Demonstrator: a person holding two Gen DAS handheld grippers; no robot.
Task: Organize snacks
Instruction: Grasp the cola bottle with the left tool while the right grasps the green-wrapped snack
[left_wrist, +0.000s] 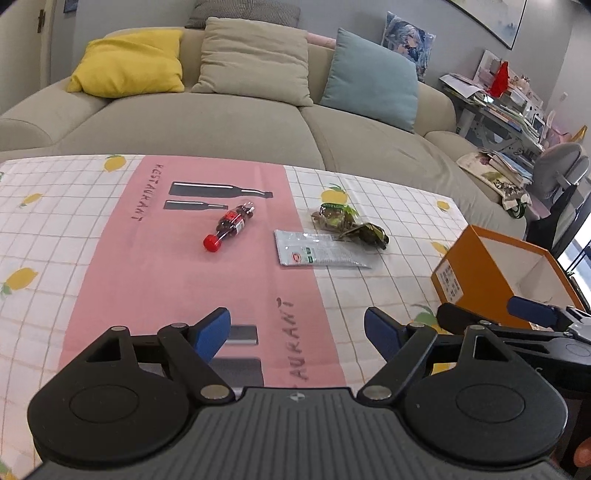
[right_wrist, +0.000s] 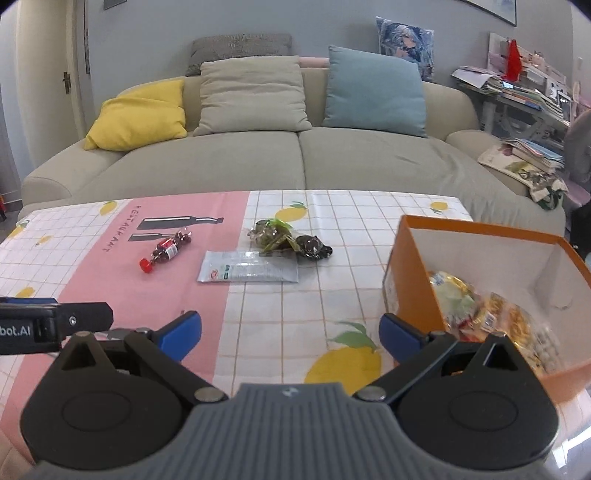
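- The left tongs (left_wrist: 297, 332) are spread wide and hold nothing; they hang above the near edge of the desk (left_wrist: 388, 206), over its pink strip.
- The right tongs (right_wrist: 290, 334) are also spread wide and hold nothing, above the near edge, just left of the orange box (right_wrist: 410, 273).
- The orange box stands at the right edge of the desk, with its top open. Some snack bags (right_wrist: 491, 317) in yellow wrapping lie inside it.
- A small cola bottle (left_wrist: 229, 227) with a red cap lies on its side on the pink strip, toward the far edge, well apart from the box.
- A flat white packet (left_wrist: 317, 253) lies near the middle of the desk, right of the bottle.
- Two dark green snack packs (left_wrist: 349, 223) lie at the far side of the white packet; one seems to touch its corner.
- Behind the far edge stands a beige sofa (right_wrist: 295, 162) with yellow, beige and blue cushions.
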